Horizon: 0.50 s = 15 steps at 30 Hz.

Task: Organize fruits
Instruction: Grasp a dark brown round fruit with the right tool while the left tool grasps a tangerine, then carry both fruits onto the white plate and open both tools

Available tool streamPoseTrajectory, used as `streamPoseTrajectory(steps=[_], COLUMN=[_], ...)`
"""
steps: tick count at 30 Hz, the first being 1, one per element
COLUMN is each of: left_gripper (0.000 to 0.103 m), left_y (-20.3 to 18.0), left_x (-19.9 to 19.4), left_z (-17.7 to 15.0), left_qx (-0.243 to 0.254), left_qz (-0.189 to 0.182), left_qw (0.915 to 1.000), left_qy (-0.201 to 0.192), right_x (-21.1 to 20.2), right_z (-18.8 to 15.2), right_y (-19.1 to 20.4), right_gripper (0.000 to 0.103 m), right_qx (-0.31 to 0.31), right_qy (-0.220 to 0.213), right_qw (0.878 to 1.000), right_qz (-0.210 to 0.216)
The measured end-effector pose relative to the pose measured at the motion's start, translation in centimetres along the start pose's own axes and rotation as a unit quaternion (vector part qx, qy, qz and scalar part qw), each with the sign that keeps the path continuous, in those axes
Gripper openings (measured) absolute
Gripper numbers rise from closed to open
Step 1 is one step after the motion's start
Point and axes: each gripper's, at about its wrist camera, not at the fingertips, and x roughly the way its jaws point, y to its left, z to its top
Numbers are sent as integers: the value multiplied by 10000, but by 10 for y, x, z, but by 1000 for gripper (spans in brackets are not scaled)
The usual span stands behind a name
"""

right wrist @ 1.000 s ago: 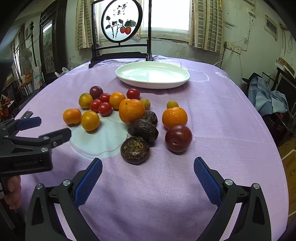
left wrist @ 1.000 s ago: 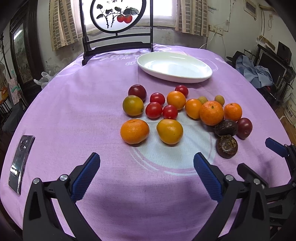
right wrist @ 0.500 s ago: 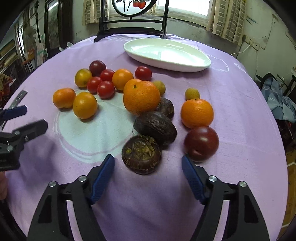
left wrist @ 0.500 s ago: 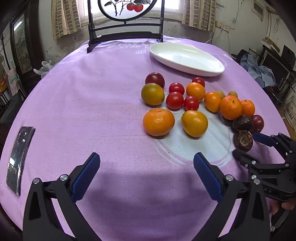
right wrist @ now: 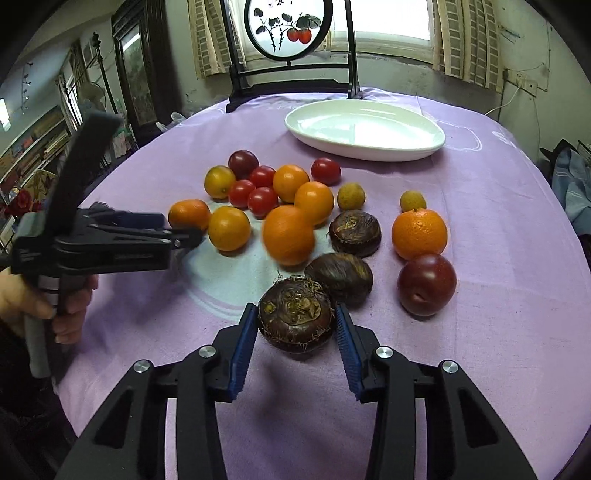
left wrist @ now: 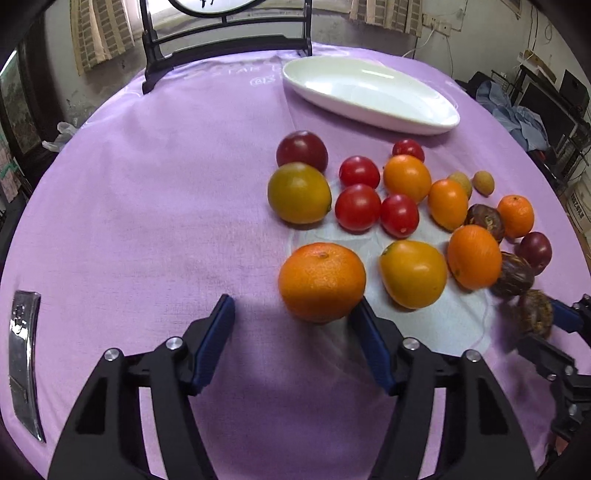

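We see the left gripper [left wrist: 295, 332] low in its own wrist view, its jaws closing around a mandarin [left wrist: 322, 282] that sits just above them; the right blue pad lies against the fruit's lower right side, while the left pad stands clear, so the mandarin is not yet gripped. In the right wrist view the same gripper [right wrist: 184, 236] enters from the left edge, held by a hand [right wrist: 44, 302] at the lower left.

The right gripper [right wrist: 295, 328] sits at the bottom centre of its view, its jaws closing on a dark brown water chestnut [right wrist: 295, 318] between the blue pads. Both pads lie right at its sides, though we cannot tell whether they are already pressing. In the left wrist view this pair shows blurred at the right edge.

The rest of the fruit is clustered in the middle of the purple tablecloth [right wrist: 498, 258]: two more water chestnuts [right wrist: 339, 272] just above the held one, a dark red plum [right wrist: 426, 284] to the right with a mandarin touching its top, a blurred orange fruit [right wrist: 289, 236] in the centre, and cherry tomatoes [right wrist: 263, 201] further up to the left. Two small yellowish round fruits [right wrist: 351, 196] lie apart from each other, toward the plate.

The white oval plate [right wrist: 364, 130] lies in the upper centre, well apart from the fruit. Behind it stands a dark wooden screen [right wrist: 288, 33] with a round painted panel. A silver flat object [left wrist: 22, 358] lies at the lower left edge of the left wrist view.
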Motion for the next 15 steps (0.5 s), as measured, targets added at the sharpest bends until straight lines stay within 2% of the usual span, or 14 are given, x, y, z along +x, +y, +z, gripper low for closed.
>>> streamPoseTrajectory(steps=[3, 5, 7, 9, 12, 15], left_gripper=[55, 40, 39, 39, 39, 39], left_y=[-5, -9, -12, -13, -14, -18], left_x=[2, 1, 0, -6, -28, -42], left_z=[4, 6, 7, 9, 24, 59], left_qx=[160, 292, 409, 473, 579, 618], left_qz=[1, -49, -83, -278, -366, -399], left_qw=[9998, 9995, 9991, 9984, 9966, 9944], left_qy=[-71, -143, -116, -126, -463, -757], right_x=[-6, -10, -16, -24, -31, -20], right_z=[3, 6, 10, 20, 47, 83], right_y=[1, 1, 1, -3, -9, -15], right_gripper=[43, 43, 43, 43, 43, 43], right_qx=[-58, -99, -140, -174, -357, -590], right_qy=[-79, -130, -201, -348, -593, -738], right_qw=[9999, 9998, 9996, 9991, 9976, 9954], right_qz=[30, 72, 133, 186, 100, -178])
